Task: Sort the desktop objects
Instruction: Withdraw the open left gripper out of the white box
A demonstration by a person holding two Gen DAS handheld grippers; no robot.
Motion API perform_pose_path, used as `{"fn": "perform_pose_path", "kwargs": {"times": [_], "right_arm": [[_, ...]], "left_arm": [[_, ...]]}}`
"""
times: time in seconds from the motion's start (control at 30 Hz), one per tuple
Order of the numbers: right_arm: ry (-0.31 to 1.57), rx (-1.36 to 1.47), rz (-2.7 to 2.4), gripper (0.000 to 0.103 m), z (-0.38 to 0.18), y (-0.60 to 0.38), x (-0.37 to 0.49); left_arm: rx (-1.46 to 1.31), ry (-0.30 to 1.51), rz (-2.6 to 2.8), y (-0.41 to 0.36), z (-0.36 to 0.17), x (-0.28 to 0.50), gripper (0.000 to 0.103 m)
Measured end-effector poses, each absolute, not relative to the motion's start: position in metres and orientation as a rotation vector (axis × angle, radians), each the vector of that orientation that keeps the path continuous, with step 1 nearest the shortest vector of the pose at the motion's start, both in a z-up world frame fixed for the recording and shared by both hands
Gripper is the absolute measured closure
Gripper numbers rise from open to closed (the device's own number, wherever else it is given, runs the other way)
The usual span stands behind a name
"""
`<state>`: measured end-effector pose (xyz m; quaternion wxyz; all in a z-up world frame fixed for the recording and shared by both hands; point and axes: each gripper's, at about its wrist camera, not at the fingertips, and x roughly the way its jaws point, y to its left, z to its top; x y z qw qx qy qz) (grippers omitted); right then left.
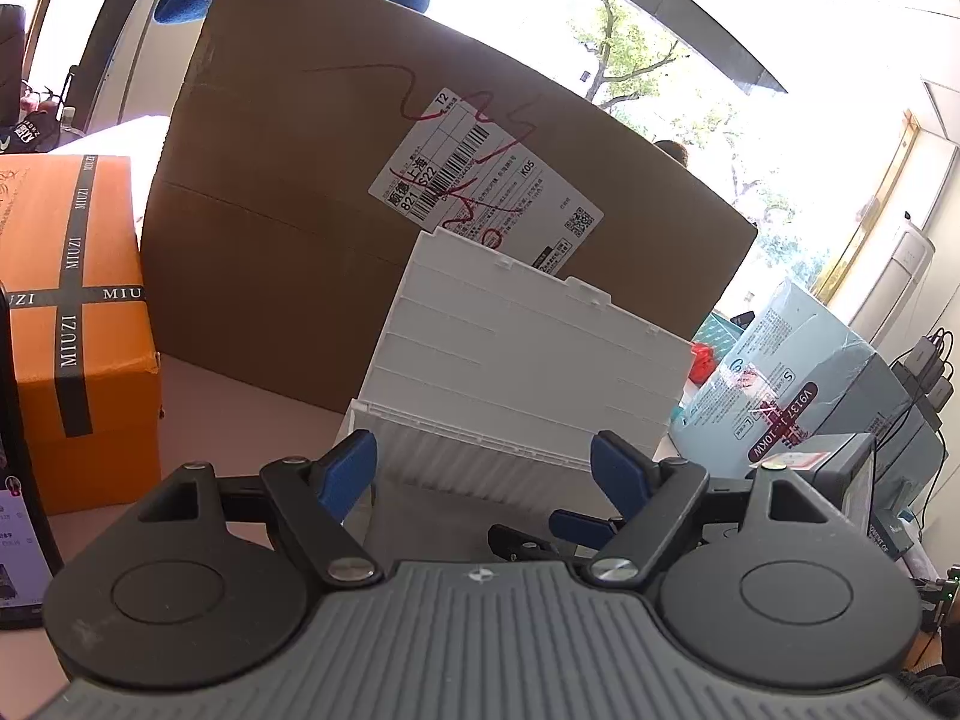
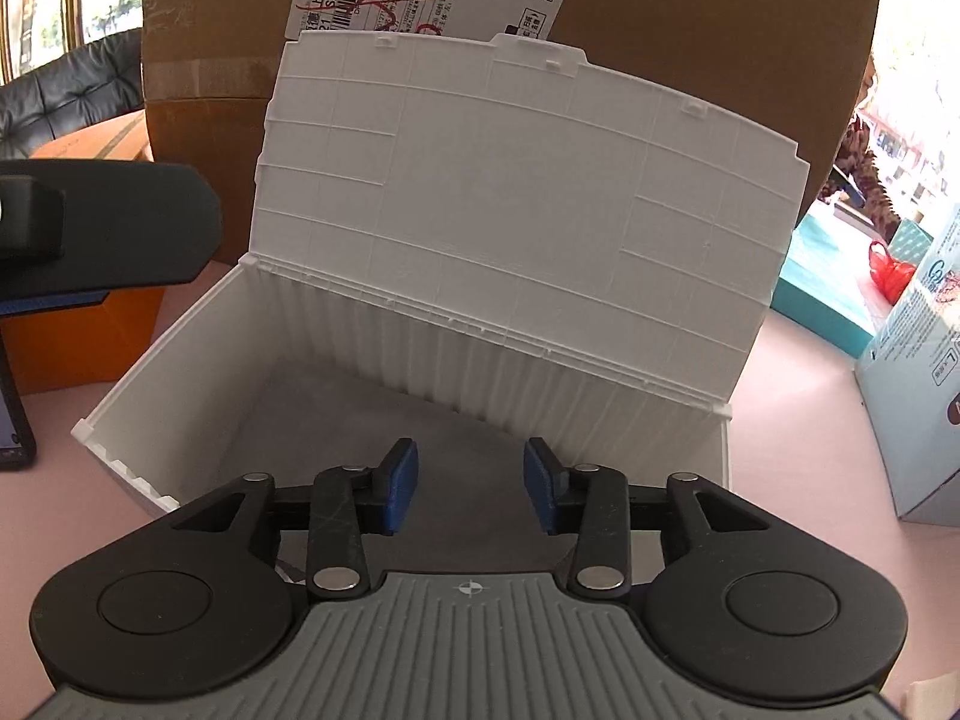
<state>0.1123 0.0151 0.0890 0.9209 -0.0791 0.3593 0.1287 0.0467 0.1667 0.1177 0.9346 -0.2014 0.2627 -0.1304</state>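
I see white plastic storage box on desk, lid up against cardboard carton | right gripper over it, jaws apart, empty | left gripper jaws apart | I judge box light, stiff, thin-walled: hold rim.

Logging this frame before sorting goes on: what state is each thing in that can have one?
white storage box: lid open, upright, nothing visible inside
left claw: open, empty
right claw: open, empty, over the box
cardboard box: closed
orange box: closed
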Motion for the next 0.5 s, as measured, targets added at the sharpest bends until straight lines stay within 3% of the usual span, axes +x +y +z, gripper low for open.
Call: {"fn": "perform_pose_path", "kwargs": {"times": [0.17,0.23,0.27,0.3,0.37,0.4,0.5], "right_arm": [[0.642,-0.007,0.293,0.049,0.106,-0.012,0.091],[0.537,0.105,0.332,0.027,0.114,-0.034,0.072],[0.481,0.163,0.348,0.011,0.118,-0.045,0.062],[0.41,0.228,0.352,0.003,0.119,-0.059,0.047],[0.329,0.298,0.353,0.0,0.119,-0.079,0.026],[0.295,0.327,0.35,0.0,0.117,-0.09,0.017],[0.23,0.375,0.298,0.0,0.11,-0.121,-0.009]], "left_arm": [[-0.422,0.528,-0.271,0.167,0.117,0.044,0.026],[-0.426,0.505,-0.301,0.165,0.118,0.041,0.019],[-0.419,0.488,-0.323,0.161,0.119,0.037,0.017],[-0.412,0.471,-0.344,0.158,0.12,0.034,0.016],[-0.411,0.433,-0.398,0.151,0.122,0.026,0.008],[-0.413,0.42,-0.425,0.148,0.123,0.022,0.0],[-0.382,0.372,-0.5,0.133,0.125,0.008,0.0]]}}
